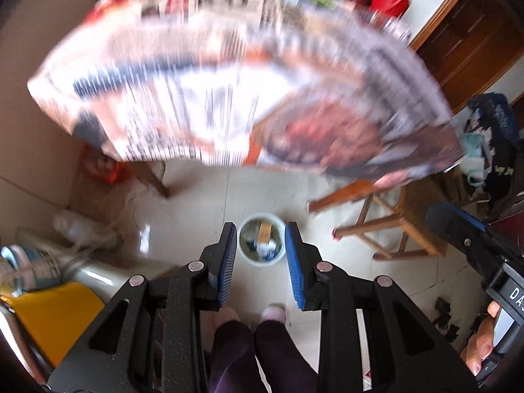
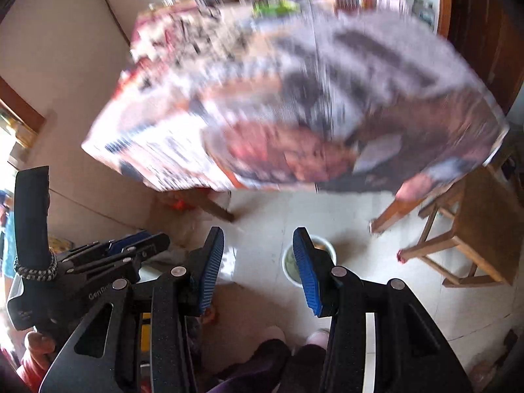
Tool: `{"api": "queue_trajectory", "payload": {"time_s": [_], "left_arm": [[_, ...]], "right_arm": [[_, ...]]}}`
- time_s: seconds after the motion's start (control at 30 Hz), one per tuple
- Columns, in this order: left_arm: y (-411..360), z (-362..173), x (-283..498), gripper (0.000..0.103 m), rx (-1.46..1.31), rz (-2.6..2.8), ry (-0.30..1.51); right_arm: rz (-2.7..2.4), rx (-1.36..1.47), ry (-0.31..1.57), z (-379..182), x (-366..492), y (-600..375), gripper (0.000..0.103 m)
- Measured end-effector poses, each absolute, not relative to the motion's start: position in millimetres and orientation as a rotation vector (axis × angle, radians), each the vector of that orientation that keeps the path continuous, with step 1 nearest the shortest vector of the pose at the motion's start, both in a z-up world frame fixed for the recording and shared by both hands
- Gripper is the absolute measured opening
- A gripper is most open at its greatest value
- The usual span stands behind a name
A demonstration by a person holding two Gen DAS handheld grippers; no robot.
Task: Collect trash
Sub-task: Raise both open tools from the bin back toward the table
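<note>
Down on the pale tiled floor (image 1: 203, 196) stands a small white round bin (image 1: 261, 240) with scraps of paper and card inside. From the left wrist view it shows between the blue-padded fingers of the left gripper (image 1: 261, 258), far below them and untouched; those jaws stand partly apart with nothing in them. The right gripper (image 2: 258, 268) is likewise partly open and empty, its right finger covering part of the bin's rim. A blurred table under printed paper (image 1: 229, 91) fills the top, beside a wooden stool (image 1: 393, 229).
</note>
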State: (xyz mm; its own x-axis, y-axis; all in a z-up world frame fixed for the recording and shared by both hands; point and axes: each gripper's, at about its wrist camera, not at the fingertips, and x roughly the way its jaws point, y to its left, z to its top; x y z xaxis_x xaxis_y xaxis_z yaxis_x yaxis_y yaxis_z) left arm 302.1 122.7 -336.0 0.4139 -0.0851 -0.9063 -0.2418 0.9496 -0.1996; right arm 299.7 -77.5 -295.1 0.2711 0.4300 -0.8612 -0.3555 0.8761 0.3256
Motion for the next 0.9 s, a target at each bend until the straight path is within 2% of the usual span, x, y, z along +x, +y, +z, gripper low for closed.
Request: {"api": "queue_trajectory", "payload": {"time_s": [0.2,0.33,0.4,0.53,0.57,0.63,0.67,0.77,0.83,0.9], "left_arm": [[129,-227,292,0.028,-0.305,0.047,0.988],[132,-171,284,0.029,-0.274,0.028,0.888],[135,-150,281,0.034,-0.259,0.018,0.850],[134,-106,275,0.036,-0.216,0.004,0.761],[134,-97,275,0.038,-0.207,-0.003,0.739],[136,-86,276,0.039,-0.196,-0.012,0.708],[136,-82,278,0.039,-0.192,-0.015,0.696],[131,-70,292,0.039,-0.158,-0.040,0.665],[127,-67,304,0.039,-0.132,-0.051,0.655],[122,-65,319,0.039,-0.121,-0.046,0.643]], "right_arm": [[0.506,0.041,1.047,-203,285,-74,0.041],[0.474,0.014,0.959,-154,276,-77,0.041],[0.455,0.015,0.906,-132,273,-79,0.040],[0.441,0.057,0.807,-96,270,-88,0.041],[0.435,0.077,0.776,-86,272,-92,0.043],[0.425,0.087,0.738,-73,273,-95,0.062],[0.421,0.081,0.708,-66,274,-97,0.066],[0.383,0.030,0.620,-50,277,-98,0.072],[0.363,0.019,0.589,-45,284,-101,0.082],[0.354,0.016,0.567,-44,295,-104,0.084]]}}
